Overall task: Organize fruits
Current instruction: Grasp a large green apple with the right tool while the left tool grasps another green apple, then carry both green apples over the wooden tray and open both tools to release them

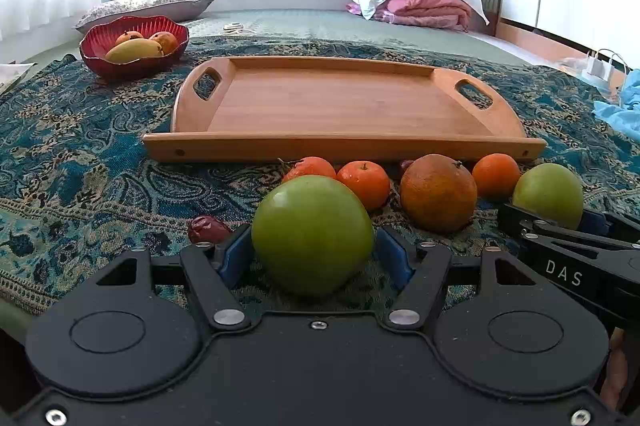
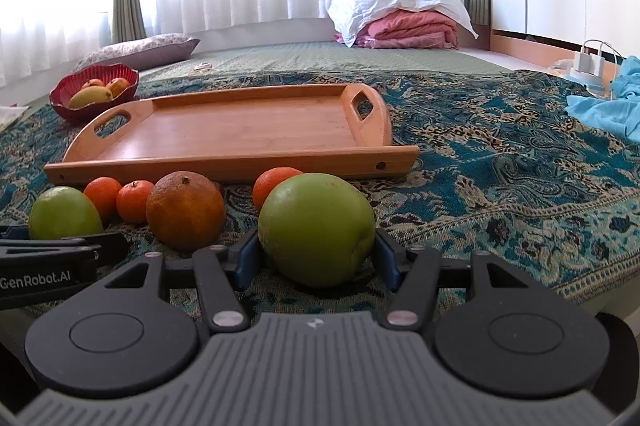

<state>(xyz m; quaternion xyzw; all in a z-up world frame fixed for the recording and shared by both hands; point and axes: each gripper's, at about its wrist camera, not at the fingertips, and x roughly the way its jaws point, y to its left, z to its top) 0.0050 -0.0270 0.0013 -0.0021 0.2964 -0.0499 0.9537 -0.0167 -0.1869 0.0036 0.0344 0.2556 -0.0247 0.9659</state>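
In the left wrist view a green apple (image 1: pixel 312 234) rests on the patterned cloth between the blue pads of my left gripper (image 1: pixel 312 252), which is shut on it. In the right wrist view a second green apple (image 2: pixel 316 228) sits between the pads of my right gripper (image 2: pixel 316 246), also shut on it. Between the two apples lie a large brownish orange (image 1: pixel 438 192) and three small oranges (image 1: pixel 364 182). Just behind the fruit lies a wooden tray (image 1: pixel 332 106) with nothing on it. A wrinkled red date (image 1: pixel 208 228) lies left of the left gripper.
A red bowl (image 1: pixel 96 46) holding a mango and other fruit stands at the back left. Further back are a pillow (image 1: pixel 148 4) and folded pink bedding (image 1: pixel 424 8) under a white bag. A blue cloth (image 1: pixel 624 110) and a charger (image 1: pixel 598 66) lie at the right.
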